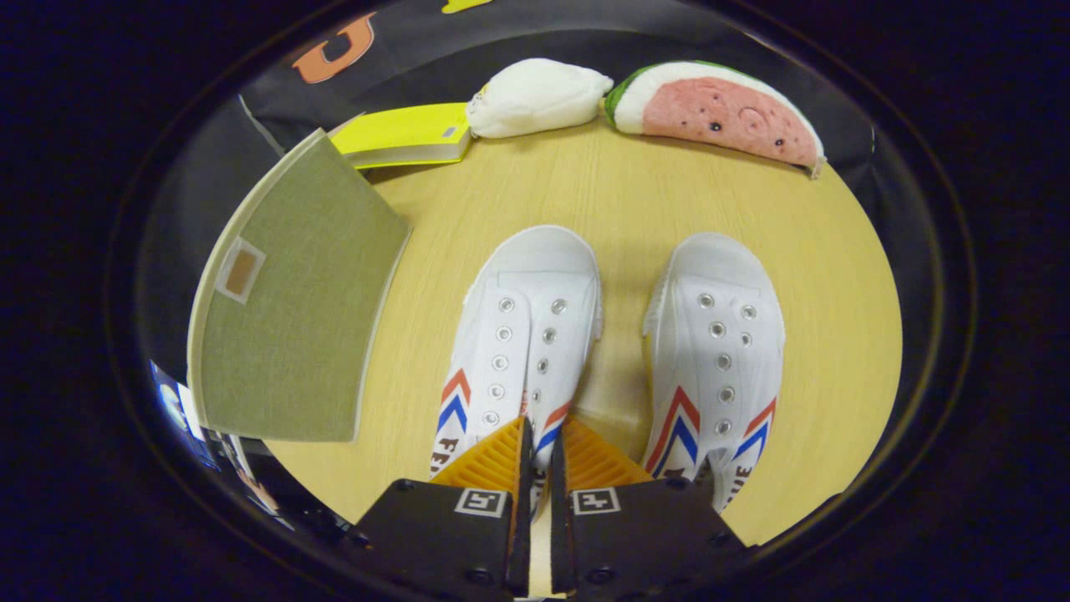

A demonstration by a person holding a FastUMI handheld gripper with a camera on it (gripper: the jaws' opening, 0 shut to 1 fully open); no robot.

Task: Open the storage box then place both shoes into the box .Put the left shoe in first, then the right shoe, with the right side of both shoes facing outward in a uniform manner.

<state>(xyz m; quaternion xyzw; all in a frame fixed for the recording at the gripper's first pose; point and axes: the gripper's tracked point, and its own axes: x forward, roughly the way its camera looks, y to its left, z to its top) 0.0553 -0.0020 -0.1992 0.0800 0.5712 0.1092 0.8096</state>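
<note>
We're in a staged recording booth here: black cloth wall [535, 42] closing off the far edge of a pale wood tabletop [619, 192], where a watermelon-slice plush [719, 113], white pouch [535, 96] and yellow book [410, 134] line up like props.

The gripper camera looks steeply down and forward along its fingers [493, 458], close above the table [619, 201].
</note>
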